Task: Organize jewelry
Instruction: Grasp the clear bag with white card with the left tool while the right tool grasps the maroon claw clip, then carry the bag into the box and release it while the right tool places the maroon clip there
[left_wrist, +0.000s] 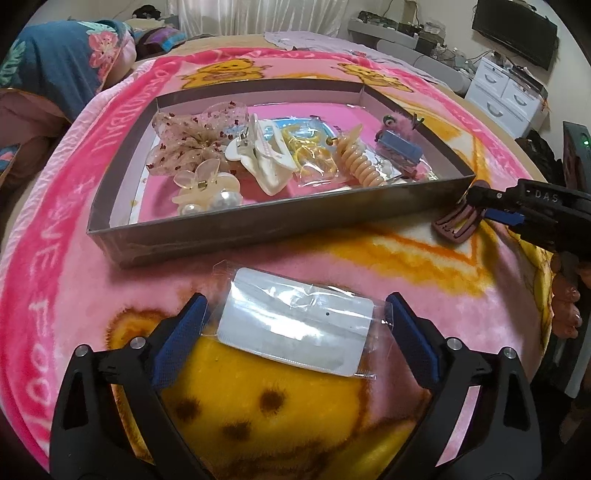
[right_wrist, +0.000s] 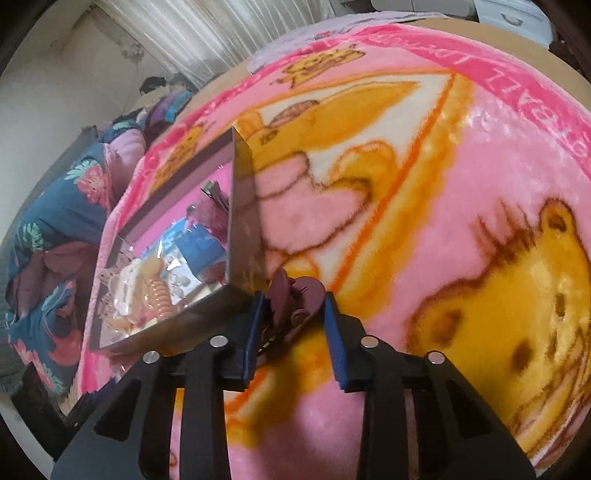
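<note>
**A:** So where's the stuff at? Your mauve claw clip is lying on the pink blanket right by the near corner of the grey tray, outside it. The clear packet with the white card is on the blanket too, just in front of the tray.

**B:** And your right gripper has its fingers narrow around the clip, pads at both sides. Can't tell if they're actually squeezing yet. Left gripper is spread wide with the packet between the fingers, not gripping.

**A:** Looks like the pickup step to me, both leftovers headed for the tray with the bow, white clips and the rest.

**B:** Yeah. You'd want to close firm on the clip, lift clear of the tray wall, then drop it in a free spot. That packet's flat and slippery, so I'd pinch an edge.
</note>
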